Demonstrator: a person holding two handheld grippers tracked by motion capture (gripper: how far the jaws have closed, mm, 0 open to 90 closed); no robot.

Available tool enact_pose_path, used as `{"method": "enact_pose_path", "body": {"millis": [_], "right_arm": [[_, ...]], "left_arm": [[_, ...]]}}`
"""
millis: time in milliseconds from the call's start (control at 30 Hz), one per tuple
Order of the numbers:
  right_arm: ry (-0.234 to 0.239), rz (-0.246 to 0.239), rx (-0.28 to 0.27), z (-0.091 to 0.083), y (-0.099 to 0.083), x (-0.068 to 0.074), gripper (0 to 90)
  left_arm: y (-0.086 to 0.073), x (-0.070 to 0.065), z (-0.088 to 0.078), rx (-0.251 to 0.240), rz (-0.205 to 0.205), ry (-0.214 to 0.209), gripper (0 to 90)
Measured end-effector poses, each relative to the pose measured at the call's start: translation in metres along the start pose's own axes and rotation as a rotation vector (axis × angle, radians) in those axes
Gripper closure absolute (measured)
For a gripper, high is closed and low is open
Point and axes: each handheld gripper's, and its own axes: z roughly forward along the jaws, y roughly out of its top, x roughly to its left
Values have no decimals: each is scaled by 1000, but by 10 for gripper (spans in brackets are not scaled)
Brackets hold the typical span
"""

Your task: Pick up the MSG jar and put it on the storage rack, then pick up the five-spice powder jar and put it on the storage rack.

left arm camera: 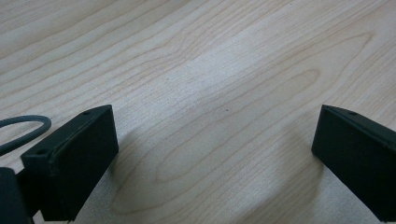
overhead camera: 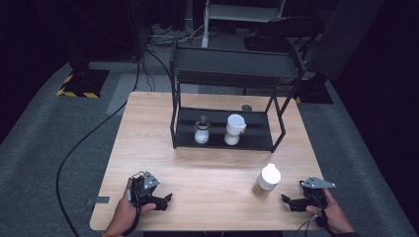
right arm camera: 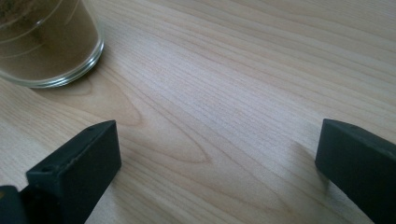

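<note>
- Left gripper (overhead camera: 160,201) low at lower left of the high view, resting on the desk (overhead camera: 207,197), held by a hand (overhead camera: 129,210).
- Jaws wide open in the left gripper view (left arm camera: 215,154), nothing between them, bare wood under them.
- Right gripper (overhead camera: 291,203) low at lower right of the high view, held by the other hand (overhead camera: 332,213), pointing toward the left of the frame.
- Jaws also wide apart in the right gripper view (right arm camera: 217,161), holding nothing.
- Jar (overhead camera: 266,181) with white lid and brown content, upright on the desk, at lower right of centre in the high view, near the right gripper but not touching.
- Same jar's glass base at upper left corner of the right gripper view (right arm camera: 46,46), outside the jaws, off to the side.
- Black rack (overhead camera: 232,74) at the far middle of the desk.
- On the rack's lower shelf, two small containers side by side: grinder (overhead camera: 201,130) to the left, white jug (overhead camera: 234,128) to the right, apart from each other.
- Jar well apart from the rack, nearer to the lower edge of the frame.
</note>
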Motion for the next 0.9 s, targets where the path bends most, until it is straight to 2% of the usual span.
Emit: {"method": "enact_pose_path", "body": {"millis": [667,767,900], "right_arm": [[-2,0,0,0,0,0,0],[-1,-3,3,-1,1,1,4],[4,-32,20,-4,4,2,15]], "left_arm": [[0,0,0,0,0,0,3],[0,0,0,0,0,0,3],[0,0,0,0,0,0,3]]}}
